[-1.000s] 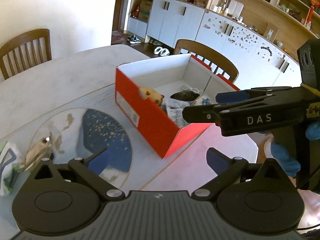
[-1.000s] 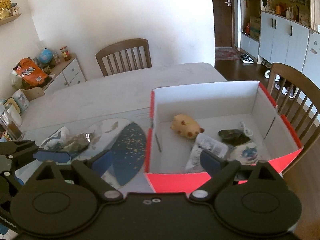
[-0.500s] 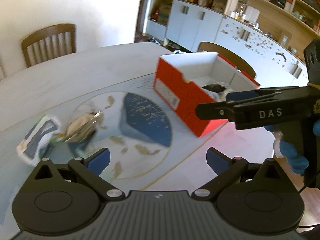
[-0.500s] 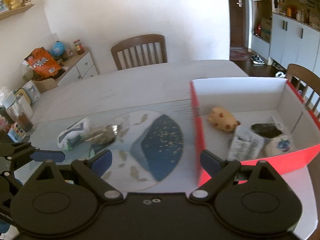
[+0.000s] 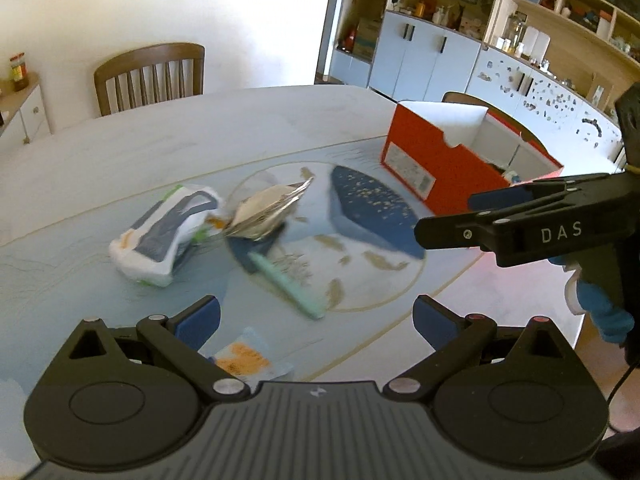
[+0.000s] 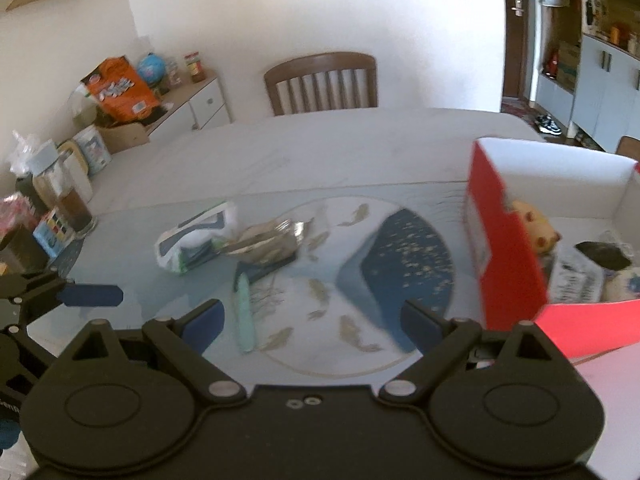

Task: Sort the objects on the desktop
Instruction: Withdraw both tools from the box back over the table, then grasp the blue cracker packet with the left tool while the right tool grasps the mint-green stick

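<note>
Both our grippers — left [image 5: 316,312], right [image 6: 310,316] — hang wide open and empty above the pen [image 5: 286,282], foil pouch [image 5: 266,214] and packet [image 5: 164,236]. The red box [image 5: 432,168] sits right; the thin pen may slip a pinch.

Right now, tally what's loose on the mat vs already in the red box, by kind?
On mat:
Soft packs: 2, white pack, silver foil pouch
Mint pen-like stick: 1
Orange-print sachet: 1
In red box:
Yellow toy: 1
Printed packet: 1
Dark item: 1
White round item: 1
Total: 8
</note>
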`<state>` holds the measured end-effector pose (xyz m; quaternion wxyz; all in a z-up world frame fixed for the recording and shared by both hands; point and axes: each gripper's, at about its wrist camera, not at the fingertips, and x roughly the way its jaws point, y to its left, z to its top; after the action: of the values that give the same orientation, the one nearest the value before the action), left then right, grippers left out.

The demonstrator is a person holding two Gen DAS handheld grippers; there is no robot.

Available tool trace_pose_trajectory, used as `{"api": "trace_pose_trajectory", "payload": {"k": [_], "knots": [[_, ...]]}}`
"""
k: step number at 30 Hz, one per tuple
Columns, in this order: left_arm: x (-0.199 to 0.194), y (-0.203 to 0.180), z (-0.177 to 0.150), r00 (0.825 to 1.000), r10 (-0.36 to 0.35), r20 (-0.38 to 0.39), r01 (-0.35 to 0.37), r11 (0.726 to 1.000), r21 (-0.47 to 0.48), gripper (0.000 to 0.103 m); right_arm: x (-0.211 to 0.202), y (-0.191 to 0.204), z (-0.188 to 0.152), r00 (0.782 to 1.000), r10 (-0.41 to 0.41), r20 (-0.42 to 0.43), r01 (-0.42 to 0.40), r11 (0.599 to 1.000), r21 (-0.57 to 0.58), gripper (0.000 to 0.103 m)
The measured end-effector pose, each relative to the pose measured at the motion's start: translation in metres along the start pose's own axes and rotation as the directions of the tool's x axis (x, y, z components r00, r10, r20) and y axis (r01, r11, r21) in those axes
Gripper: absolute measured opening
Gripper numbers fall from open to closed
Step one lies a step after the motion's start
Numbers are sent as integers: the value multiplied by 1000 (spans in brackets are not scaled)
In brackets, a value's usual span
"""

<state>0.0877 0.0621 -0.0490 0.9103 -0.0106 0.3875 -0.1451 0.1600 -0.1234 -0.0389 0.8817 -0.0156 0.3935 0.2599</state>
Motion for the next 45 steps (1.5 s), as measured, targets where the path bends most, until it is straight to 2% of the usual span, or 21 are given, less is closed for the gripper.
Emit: {"api": "trace_pose_trajectory", "payload": {"k": [11, 20, 32, 38, 44, 45], "knots": [[13, 39, -31, 1000, 13, -28, -12, 999, 43, 103, 36, 28, -17, 999, -1, -52, -1, 999, -38, 95], [31, 60, -43, 999, -17, -30, 20, 997, 80, 103, 69, 47, -27, 997, -12, -82, 6, 997, -72, 92], [49, 72, -55, 998, -34, -49, 39, 994, 99, 102, 97, 57, -33, 993, -35, -111, 22, 993, -113, 78], [50, 72, -57, 998, -41, -46, 46, 992, 120, 97, 104, 63, -35, 993, -52, -106, 37, 990, -136, 78], [49, 67, -59, 999, -26, -35, 31, 986, 166, 86, 107, 69, -35, 994, -70, -88, 54, 984, -170, 69], [49, 66, -59, 999, -15, -34, 21, 985, 173, 81, 107, 70, -35, 994, -70, -85, 54, 984, -172, 66]]}}
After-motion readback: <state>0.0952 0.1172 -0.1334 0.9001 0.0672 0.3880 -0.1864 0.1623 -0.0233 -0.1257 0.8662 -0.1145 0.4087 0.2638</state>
